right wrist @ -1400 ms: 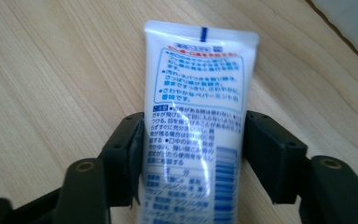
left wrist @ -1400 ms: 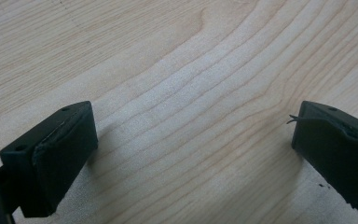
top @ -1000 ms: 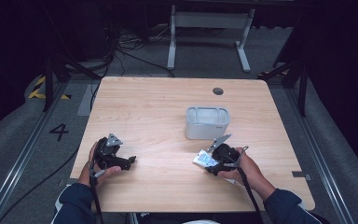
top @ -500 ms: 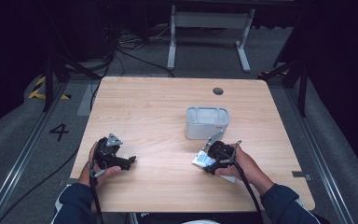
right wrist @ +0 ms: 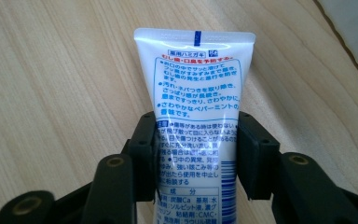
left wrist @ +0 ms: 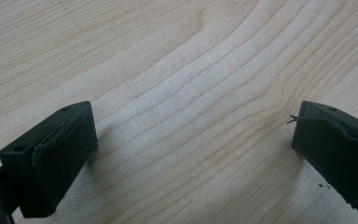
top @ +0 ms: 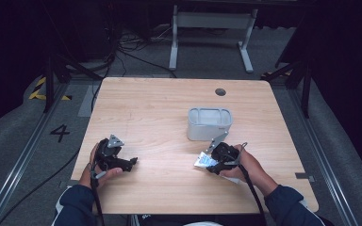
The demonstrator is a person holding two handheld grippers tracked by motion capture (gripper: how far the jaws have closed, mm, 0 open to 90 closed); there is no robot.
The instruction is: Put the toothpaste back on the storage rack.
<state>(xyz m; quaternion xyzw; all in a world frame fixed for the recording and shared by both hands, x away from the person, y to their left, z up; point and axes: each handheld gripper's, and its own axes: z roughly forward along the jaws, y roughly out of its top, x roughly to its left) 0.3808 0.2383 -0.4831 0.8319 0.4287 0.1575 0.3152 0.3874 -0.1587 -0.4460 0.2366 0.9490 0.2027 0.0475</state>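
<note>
Both forearms wear dark navy sleeves that reach to the wrists. The left gripper (top: 131,163) is a chunky black tool with a small grey three-cornered plate on top and a black cable trailing toward the near edge of the table. The right gripper (top: 210,166) is the same black build, with its own grey plate and a looping black cable. In the left gripper view the blocky matte-black fingertips (left wrist: 60,149) show small screw holes and frayed pad edges. In the right gripper view the black linkage arms carry brass-coloured screws.
</note>
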